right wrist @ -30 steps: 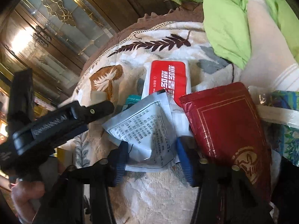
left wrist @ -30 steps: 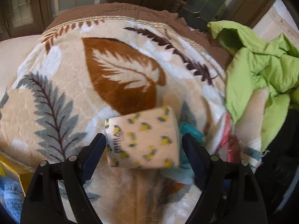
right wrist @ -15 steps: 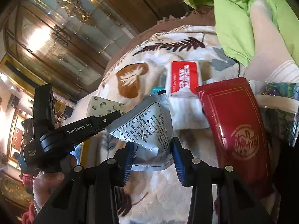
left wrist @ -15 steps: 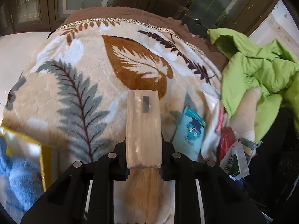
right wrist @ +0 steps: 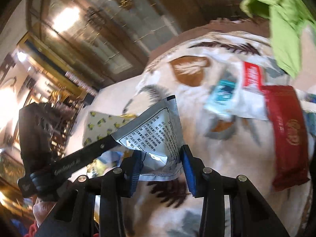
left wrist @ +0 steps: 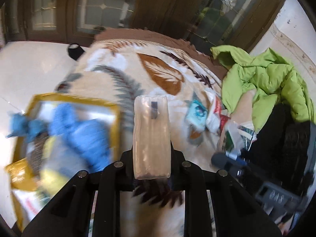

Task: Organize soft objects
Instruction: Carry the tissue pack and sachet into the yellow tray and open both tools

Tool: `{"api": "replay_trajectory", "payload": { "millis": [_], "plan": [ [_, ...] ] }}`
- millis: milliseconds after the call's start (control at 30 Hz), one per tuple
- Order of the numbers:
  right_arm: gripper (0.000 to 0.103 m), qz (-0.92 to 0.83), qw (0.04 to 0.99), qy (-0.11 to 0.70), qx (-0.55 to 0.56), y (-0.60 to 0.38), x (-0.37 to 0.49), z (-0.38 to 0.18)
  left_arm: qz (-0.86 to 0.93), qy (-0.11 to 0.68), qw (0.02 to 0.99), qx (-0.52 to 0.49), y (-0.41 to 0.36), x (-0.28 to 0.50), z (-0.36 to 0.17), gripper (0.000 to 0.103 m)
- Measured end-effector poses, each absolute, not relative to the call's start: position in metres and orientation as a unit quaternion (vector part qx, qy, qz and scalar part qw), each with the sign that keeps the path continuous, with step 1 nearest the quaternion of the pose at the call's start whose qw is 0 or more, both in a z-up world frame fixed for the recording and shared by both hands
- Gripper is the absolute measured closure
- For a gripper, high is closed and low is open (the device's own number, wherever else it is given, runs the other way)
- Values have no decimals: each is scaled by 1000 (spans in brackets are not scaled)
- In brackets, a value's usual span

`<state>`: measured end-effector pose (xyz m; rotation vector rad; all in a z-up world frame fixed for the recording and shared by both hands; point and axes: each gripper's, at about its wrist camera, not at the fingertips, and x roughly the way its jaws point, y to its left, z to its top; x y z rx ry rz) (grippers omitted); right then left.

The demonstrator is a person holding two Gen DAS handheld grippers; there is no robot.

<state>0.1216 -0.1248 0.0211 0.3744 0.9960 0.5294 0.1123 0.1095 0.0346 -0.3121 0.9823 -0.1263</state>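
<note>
My left gripper (left wrist: 151, 169) is shut on a pale tissue pack (left wrist: 151, 138), held edge-on above the leaf-print blanket (left wrist: 158, 75); in the right wrist view the same tissue pack (right wrist: 100, 126) shows its lemon-dotted face beside the left gripper's arm. My right gripper (right wrist: 161, 167) is shut on a crumpled grey-white printed sachet (right wrist: 156, 132), lifted off the blanket (right wrist: 227, 158). A gold-rimmed box (left wrist: 116, 130) with blue soft items (left wrist: 79, 136) sits low at the left. On the blanket lie a teal packet (right wrist: 223, 92), a red-and-white packet (right wrist: 251, 75) and a dark red pouch (right wrist: 286, 134).
A bright green jacket (left wrist: 266, 83) is heaped at the blanket's right edge. More packets (left wrist: 233, 134) are piled near it. White floor (left wrist: 29, 69) lies to the left and dark glass-fronted cabinets (left wrist: 98, 9) stand behind. A hand (right wrist: 42, 209) holds the left gripper's handle.
My left gripper closed on the tissue pack, lifted it and swung left toward the gold-rimmed box. My right gripper closed on the printed sachet and raised it leftward off the blanket.
</note>
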Motion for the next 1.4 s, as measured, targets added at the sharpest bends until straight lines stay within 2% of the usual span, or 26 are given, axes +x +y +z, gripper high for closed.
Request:
{"api": "replay_trajectory", "payload": {
  "millis": [267,600,800,867,933,967,1133,1400],
  "plan": [
    [63,301,820,476,103,-34,125,29,41,436,893,-102,185,65,46,83],
    [62,320,801,505,7,55,139,10,66,462,878,-106,225,92,9,83],
    [57,326,785,526,-34,81,140,-6,75,477,872,-80,224,101,-9,83],
    [53,331,781,529,-23,77,140,-6,72,480,871,-79,226,102,-12,80],
    [48,334,779,530,-4,68,139,-3,71,483,869,-72,226,103,-14,67],
    [47,336,778,530,5,63,139,0,69,481,871,-69,225,101,-13,65],
    [46,345,783,517,32,53,134,13,62,465,881,-67,225,99,0,65],
    [45,348,784,511,48,47,133,22,59,480,871,-80,230,109,-6,65]
  ]
}}
